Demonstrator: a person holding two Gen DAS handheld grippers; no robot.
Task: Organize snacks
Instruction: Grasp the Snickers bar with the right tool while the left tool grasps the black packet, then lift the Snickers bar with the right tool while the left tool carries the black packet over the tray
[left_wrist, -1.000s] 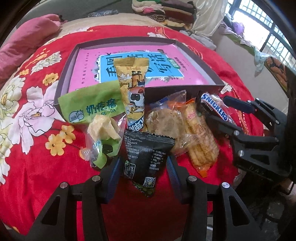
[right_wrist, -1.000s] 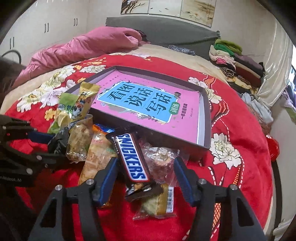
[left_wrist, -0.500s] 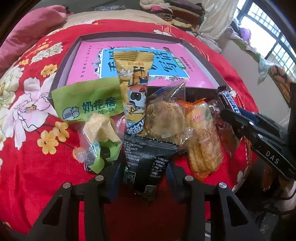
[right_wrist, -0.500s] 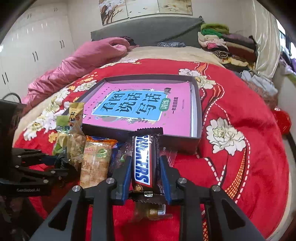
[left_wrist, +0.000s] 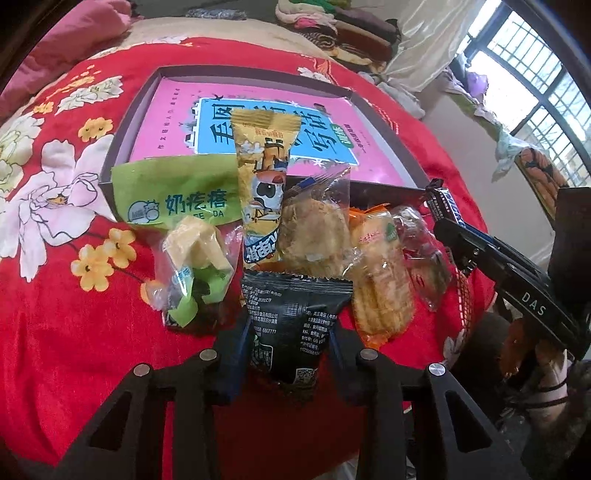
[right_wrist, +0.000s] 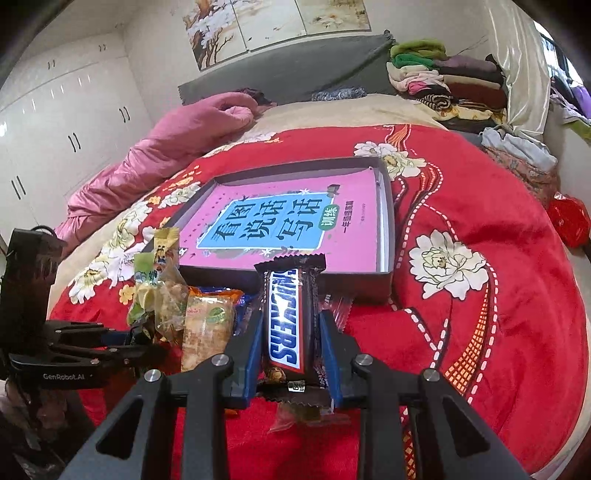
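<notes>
right claw clamped on Snickers, lifted off pile since a second ago | left claw closed on black packet | tray just ahead | likely next: drop both in tray

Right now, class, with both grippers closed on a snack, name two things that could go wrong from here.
1. The left gripper grips only the lower end of the black packet, whose top edge lies under the clear-wrapped cake; lifting may drag that cake along.
2. The right gripper holds the Snickers bar upright above loose wrappers; the smooth wrapper might slip before reaching the box.
</notes>
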